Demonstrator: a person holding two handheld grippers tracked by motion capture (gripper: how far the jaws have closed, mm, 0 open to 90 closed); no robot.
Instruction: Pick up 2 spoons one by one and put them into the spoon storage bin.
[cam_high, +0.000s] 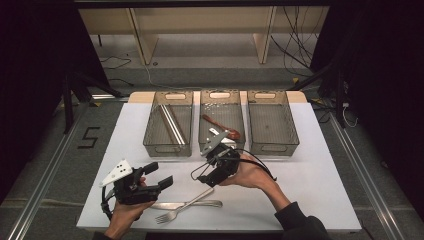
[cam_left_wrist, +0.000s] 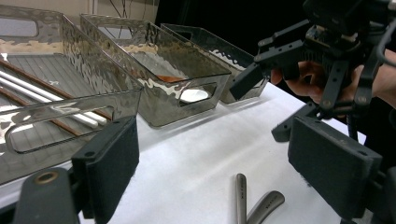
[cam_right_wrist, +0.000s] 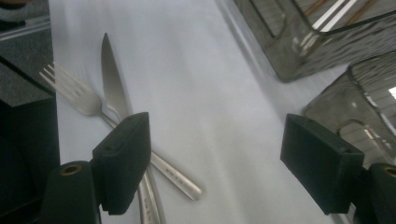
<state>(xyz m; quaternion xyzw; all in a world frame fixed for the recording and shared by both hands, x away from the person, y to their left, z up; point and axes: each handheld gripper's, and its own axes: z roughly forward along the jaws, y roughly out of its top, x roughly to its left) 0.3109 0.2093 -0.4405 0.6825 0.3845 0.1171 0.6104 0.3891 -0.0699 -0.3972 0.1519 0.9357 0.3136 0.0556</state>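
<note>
White table (cam_high: 310, 170) fills mid-frame, with three clear bins (cam_high: 168, 124) in a row across its upper half. Left gripper (cam_high: 161, 176) sits lower left, hand under it, jaws wide apart, nothing in them. Right gripper (cam_high: 199, 174) is dead center, wrist cocked, jaws tipped down-left, spread wide and empty. Fork (cam_high: 181, 209) and knife (cam_high: 192, 204) lie crossed at lower center.

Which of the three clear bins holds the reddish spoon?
The middle bin: the reddish-brown spoon lies slantwise in it. The left bin holds long chopsticks instead, and the right bin looks empty.
</note>
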